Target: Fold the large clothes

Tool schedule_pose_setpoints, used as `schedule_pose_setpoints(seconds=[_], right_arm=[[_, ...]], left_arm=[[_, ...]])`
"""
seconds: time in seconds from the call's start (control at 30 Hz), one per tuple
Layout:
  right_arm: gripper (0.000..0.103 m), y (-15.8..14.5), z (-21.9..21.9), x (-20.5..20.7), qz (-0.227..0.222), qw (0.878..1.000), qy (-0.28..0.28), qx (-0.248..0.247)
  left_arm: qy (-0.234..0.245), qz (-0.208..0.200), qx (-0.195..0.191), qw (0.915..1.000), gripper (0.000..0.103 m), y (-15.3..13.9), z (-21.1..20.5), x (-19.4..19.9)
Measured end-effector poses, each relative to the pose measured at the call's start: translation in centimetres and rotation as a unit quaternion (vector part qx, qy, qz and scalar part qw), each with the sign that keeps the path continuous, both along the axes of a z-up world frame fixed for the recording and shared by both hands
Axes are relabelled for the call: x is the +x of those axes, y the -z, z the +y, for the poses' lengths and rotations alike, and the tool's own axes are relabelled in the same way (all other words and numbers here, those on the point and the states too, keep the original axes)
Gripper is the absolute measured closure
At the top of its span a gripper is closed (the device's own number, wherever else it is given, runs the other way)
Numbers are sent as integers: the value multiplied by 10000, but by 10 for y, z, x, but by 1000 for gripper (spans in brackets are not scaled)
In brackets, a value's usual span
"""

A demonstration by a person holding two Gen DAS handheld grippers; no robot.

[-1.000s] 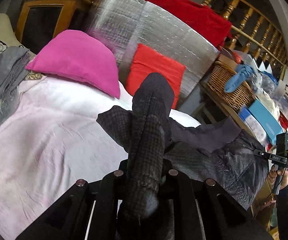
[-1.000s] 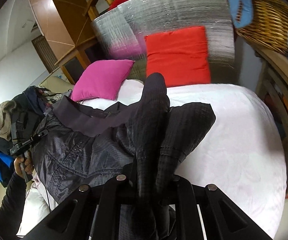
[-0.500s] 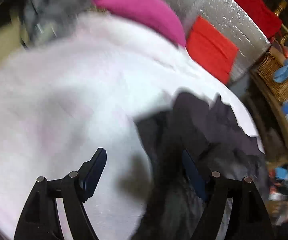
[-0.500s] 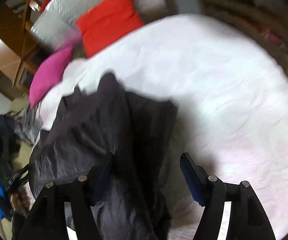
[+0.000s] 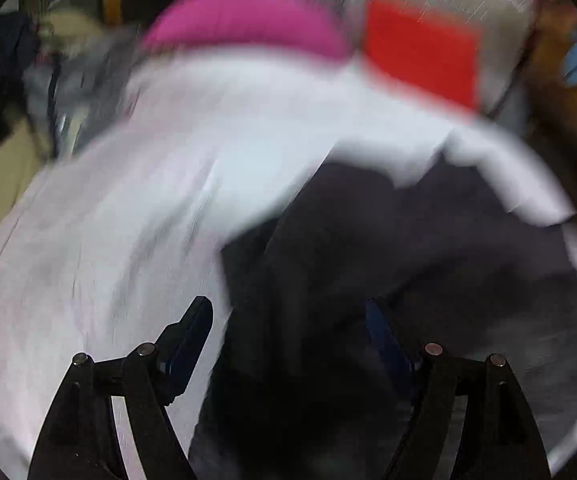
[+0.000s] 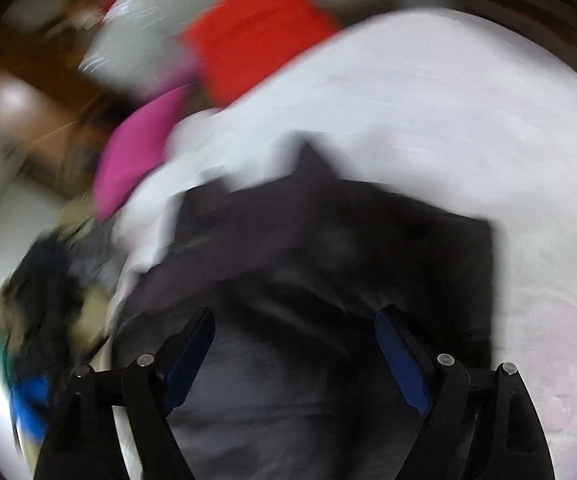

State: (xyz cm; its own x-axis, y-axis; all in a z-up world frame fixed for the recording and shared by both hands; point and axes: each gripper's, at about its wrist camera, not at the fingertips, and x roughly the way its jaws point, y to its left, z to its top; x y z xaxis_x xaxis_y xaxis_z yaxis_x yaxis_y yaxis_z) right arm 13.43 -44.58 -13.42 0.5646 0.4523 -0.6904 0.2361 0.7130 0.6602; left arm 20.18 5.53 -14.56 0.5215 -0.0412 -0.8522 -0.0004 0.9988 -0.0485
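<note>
Both grippers spread wide, clutching nothing: left gripper (image 5: 288,344) and right gripper (image 6: 294,350) above the dark jacket (image 6: 328,248). Jacket flat on the white bed (image 6: 468,100), directly ahead beneath both, collar end toward the pink pillow (image 5: 244,20). Equally near, heavy blur.

A home bedroom: a bed under a pale sheet (image 5: 128,240) carries a pink pillow (image 5: 244,16) and a red cushion (image 5: 420,52), with blurred wooden furniture (image 6: 40,120) and heaped clothes (image 6: 40,300) beside it
</note>
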Motion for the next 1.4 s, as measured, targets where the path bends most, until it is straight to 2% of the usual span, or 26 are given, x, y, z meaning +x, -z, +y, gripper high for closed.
schedule_pose_setpoints(seconds=[0.03, 0.07, 0.1, 0.13, 0.17, 0.27, 0.37, 0.4, 0.47, 0.53, 0.67, 0.77, 0.83, 1.07, 1.17, 1.23, 1.27, 1.33, 1.4], right_arm=[[18, 0, -4, -2, -10, 9999, 81, 74], [18, -5, -2, -2, -8, 10000, 89, 9], [18, -17, 4, -5, -31, 9997, 23, -236], [18, -30, 11, -8, -151, 9990, -103, -408], [18, -42, 9, -13, -287, 9980, -216, -520], [18, -81, 48, -22, -788, 9919, -570, -815], [18, -95, 86, -31, -1084, 9846, -1005, -935], [18, -96, 106, -36, -1111, 9796, -1138, -1231], [18, -90, 133, -41, -1125, 9705, -1320, -1676], [18, -74, 152, -42, -887, 9598, -1321, -2312], [18, -28, 144, -56, -400, 9480, -1262, -2895], [18, -17, 143, -67, -622, 9376, -1241, -3188], [18, -13, 144, -67, -615, 9350, -1271, -3253], [16, -5, 152, -72, -725, 9245, -1381, -3479], [16, -13, 158, -60, -488, 9275, -1517, -3382], [16, -30, 148, -53, -422, 9372, -1512, -3114], [16, -44, 137, -49, -562, 9444, -1421, -2910], [16, -58, 114, -32, -568, 9599, -1245, -2445], [16, -61, 91, -10, -430, 9765, -1189, -1743]], left_arm=[[-97, 165, -285, 9994, 20, 12, 7, 5], [-205, 164, -505, 9984, 20, 13, 14, 6], [-330, 224, -626, 9972, 20, 10, 19, 7], [-387, 211, -600, 9972, 20, 4, 20, 6], [-435, 72, -454, 9980, 20, -6, 20, 3], [-418, -454, -89, 9981, 20, -39, 9, -18], [-284, -721, -124, 9969, 20, -60, -11, -46], [-222, -790, -112, 9966, 20, -64, -21, -55], [-67, -852, -31, 9963, 19, -64, -46, -70], [38, -830, 47, 9965, 19, -57, -64, -80], [248, -618, 126, 9977, 19, -32, -95, -94], [250, -544, 310, 9977, 19, -14, -105, -96], [285, -686, 465, 9962, 18, -8, -110, -99], [356, -703, 496, 9957, 12, -4, -105, -98], [393, -598, 486, 9963, 12, -9, -104, -97], [423, -491, 322, 9974, 12, -21, -96, -90], [408, -634, 178, 9970, 12, -34, -88, -85], [340, -791, 29, 9963, 12, -51, -78, -73], [330, -655, -210, 9971, 12, -60, -68, -48]])
